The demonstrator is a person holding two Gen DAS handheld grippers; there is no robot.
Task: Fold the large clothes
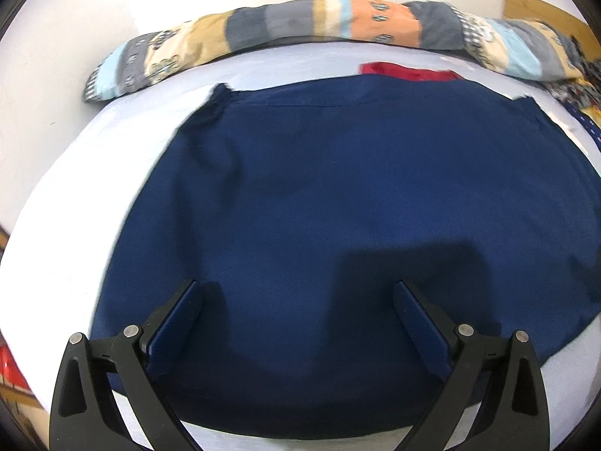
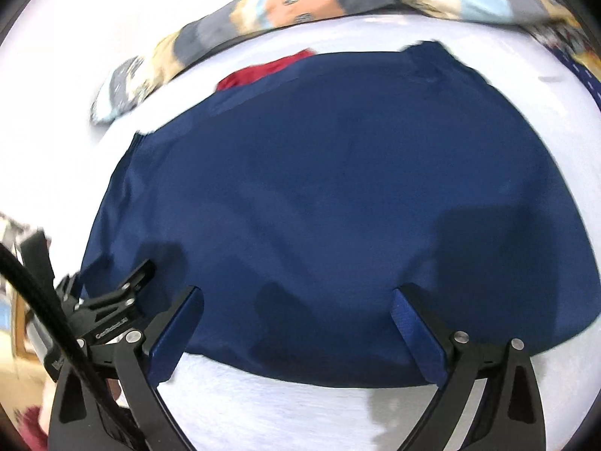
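A large navy blue garment point(image 1: 338, 195) lies spread flat on a white bed sheet point(image 1: 124, 143); it also fills the right wrist view point(image 2: 319, 188). My left gripper point(image 1: 298, 293) is open and empty, its fingers hovering over the garment's near edge. My right gripper point(image 2: 296, 297) is open and empty, also above the garment's near edge. The left gripper's body point(image 2: 112, 319) shows at the lower left of the right wrist view, beside the garment's left corner.
A red cloth point(image 1: 409, 71) peeks out behind the garment's far edge, also seen in the right wrist view point(image 2: 263, 71). A rolled patterned blanket point(image 1: 300, 26) lies along the white wall. A wooden headboard point(image 1: 541, 11) is at the far right.
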